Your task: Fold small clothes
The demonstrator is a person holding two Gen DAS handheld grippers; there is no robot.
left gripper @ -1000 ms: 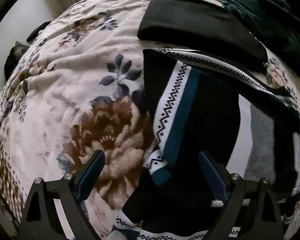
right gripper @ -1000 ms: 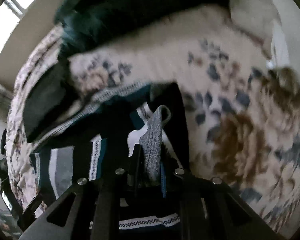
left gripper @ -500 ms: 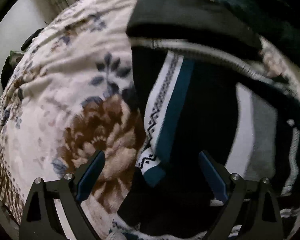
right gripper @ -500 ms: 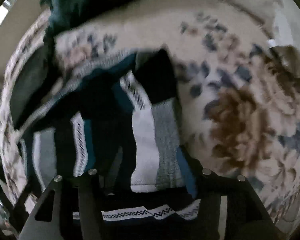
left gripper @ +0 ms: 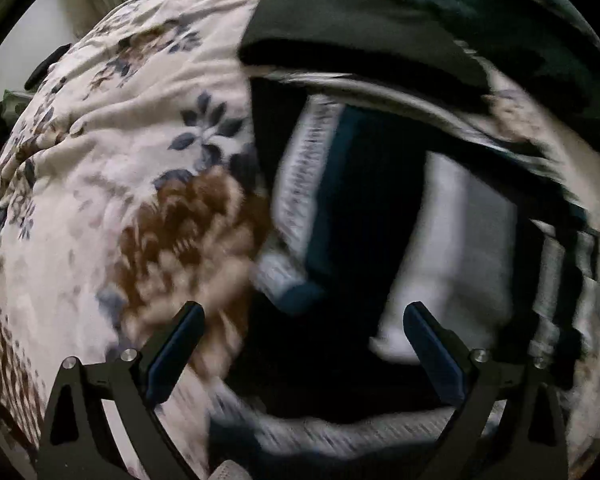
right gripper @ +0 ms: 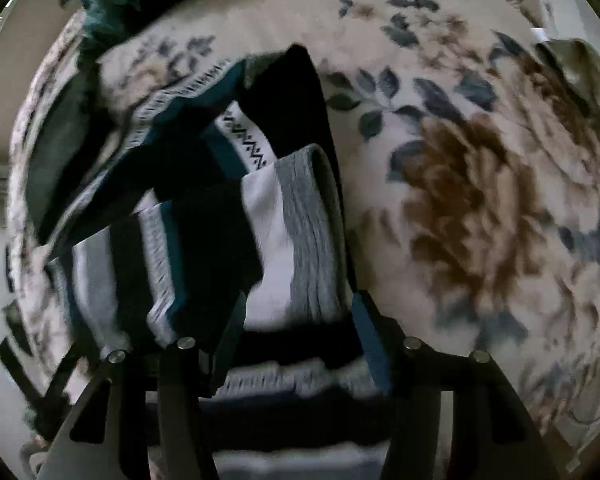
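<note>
The striped knit sweater (left gripper: 364,216) lies on the bed, spread over a cream floral blanket (left gripper: 112,168) with big brown blooms and slate-blue leaves. Its bands run black, teal, white and grey, with a zigzag pattern along the white trim. One part of it is folded back over the rest, so the bands cross at angles.

The left tongs (left gripper: 300,344) point steeply down at the sweater's near edge. Their jaws stand wide apart and are opening further; the left finger (left gripper: 176,344) is over the blanket beside the garment, the right finger (left gripper: 432,344) over the white and grey bands, and neither pad presses on cloth. The view is smeared with motion here.

The right tongs (right gripper: 296,336) also point down, at the folded-over flap of the sweater (right gripper: 284,232). Their jaws are partly apart, with the white and grey ribbed fold lying in the gap between them; whether the pads touch it I cannot tell, though they do not look to be clamped on it.

Beyond the sweater, toward the far side of the bed, a folded black garment (left gripper: 356,44) sits just beside the sweater's edge. Past that is a dark green fleecy heap (left gripper: 532,48), also seen at the top left of the right view.
</note>
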